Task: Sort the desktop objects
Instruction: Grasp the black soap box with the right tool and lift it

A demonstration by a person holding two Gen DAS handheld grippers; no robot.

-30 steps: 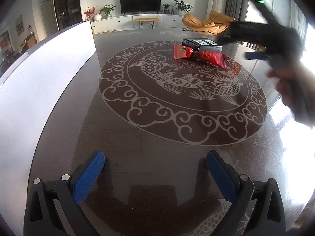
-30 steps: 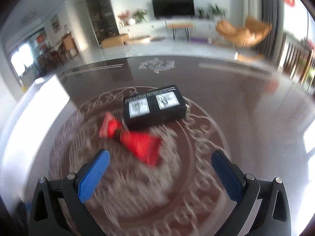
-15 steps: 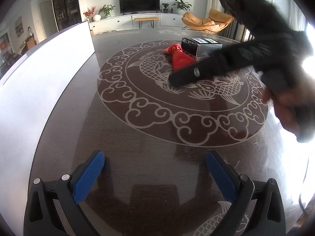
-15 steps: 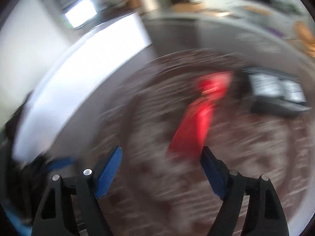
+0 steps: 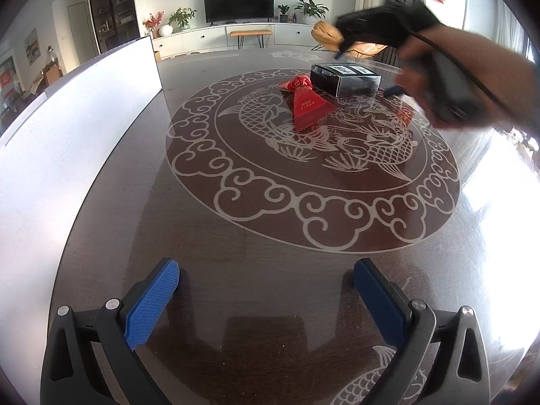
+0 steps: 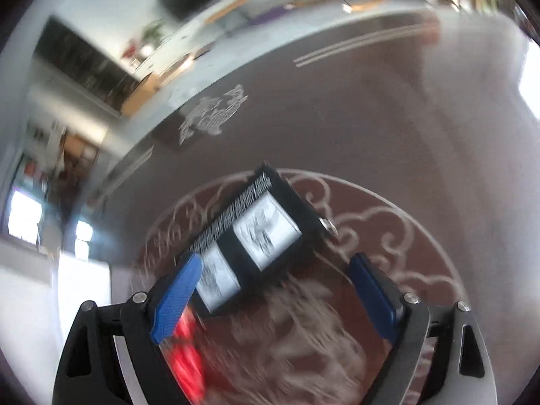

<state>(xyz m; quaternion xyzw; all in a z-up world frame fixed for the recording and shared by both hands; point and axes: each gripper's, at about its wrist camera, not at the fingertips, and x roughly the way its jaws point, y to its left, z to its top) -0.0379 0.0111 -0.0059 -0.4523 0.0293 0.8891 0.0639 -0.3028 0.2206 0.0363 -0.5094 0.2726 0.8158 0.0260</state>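
A red wrapped packet point(image 5: 305, 103) lies on the dark patterned table point(image 5: 236, 253), with a black box point(image 5: 346, 79) just behind it. My left gripper point(image 5: 266, 290) is open and empty, low over the near table, far from both. My right gripper point(image 6: 273, 290) is open and hovers tilted just above the black box point(image 6: 256, 233). The red packet point(image 6: 187, 361) shows blurred at its lower left. In the left wrist view the right gripper point(image 5: 388, 37) is a dark blur held by a hand above the box.
A large white board point(image 5: 67, 141) runs along the table's left side. A TV point(image 5: 239, 3), a cabinet and an orange chair point(image 5: 351, 38) stand beyond the far edge. Bright glare covers the table's right side point(image 5: 499, 202).
The red packet has been turned from lying sideways to pointing toward me. My right gripper swung left over it, then back right above the black box. My left gripper has not moved.
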